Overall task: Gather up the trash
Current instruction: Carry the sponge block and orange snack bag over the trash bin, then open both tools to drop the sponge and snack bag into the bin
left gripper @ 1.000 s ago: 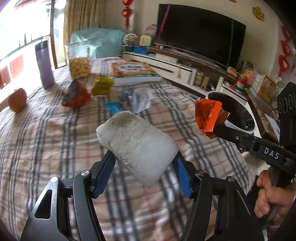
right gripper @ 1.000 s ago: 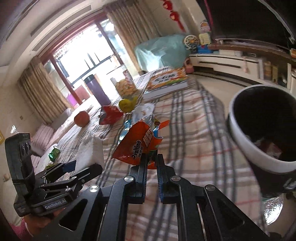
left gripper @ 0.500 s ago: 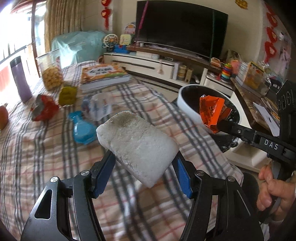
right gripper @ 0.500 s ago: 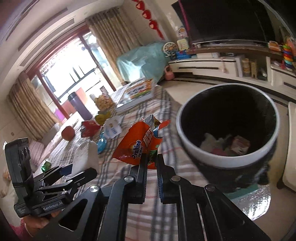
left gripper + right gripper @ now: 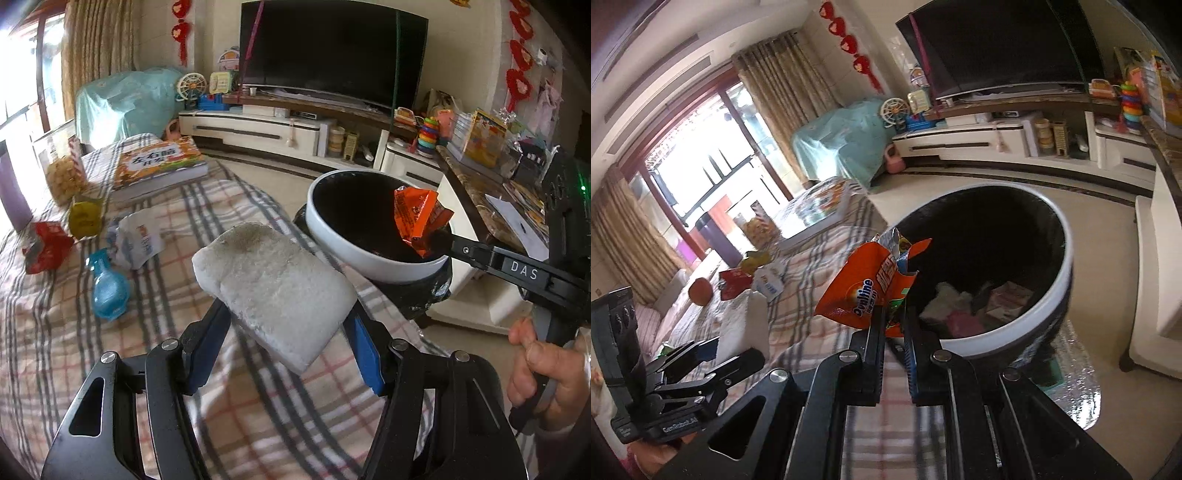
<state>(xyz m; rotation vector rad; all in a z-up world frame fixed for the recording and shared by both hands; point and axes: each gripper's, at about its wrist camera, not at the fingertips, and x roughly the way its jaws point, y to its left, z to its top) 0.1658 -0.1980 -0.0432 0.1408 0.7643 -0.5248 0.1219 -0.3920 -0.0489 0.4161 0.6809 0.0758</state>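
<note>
Bin mouth (image 5: 1067, 254) is wide open at 1 o'clock, only some scraps (image 5: 975, 302) low inside. At 10 o'clock the counter (image 5: 229, 206) is crowded: book (image 5: 159, 166), blue bottle (image 5: 109, 286), wrappers (image 5: 138, 236).

The white foam block (image 5: 275, 295) covers the left gripper's (image 5: 290, 325) fingertips and the plaid cloth (image 5: 155, 332) behind it; in the right wrist view the same block (image 5: 738, 325) is a pale blur at 9 o'clock, its edges not clear. The orange Ovaltine wrapper (image 5: 871, 288) hides the right gripper's (image 5: 894, 325) tips and the near rim of the white-rimmed bin (image 5: 1067, 258) at 12 o'clock of the fingers; scraps at the bin's bottom are too dim to name. At 9 o'clock in the left wrist view the purple cup (image 5: 11, 192) is cut by the edge; the book's (image 5: 159, 166) small print is unreadable.
</note>
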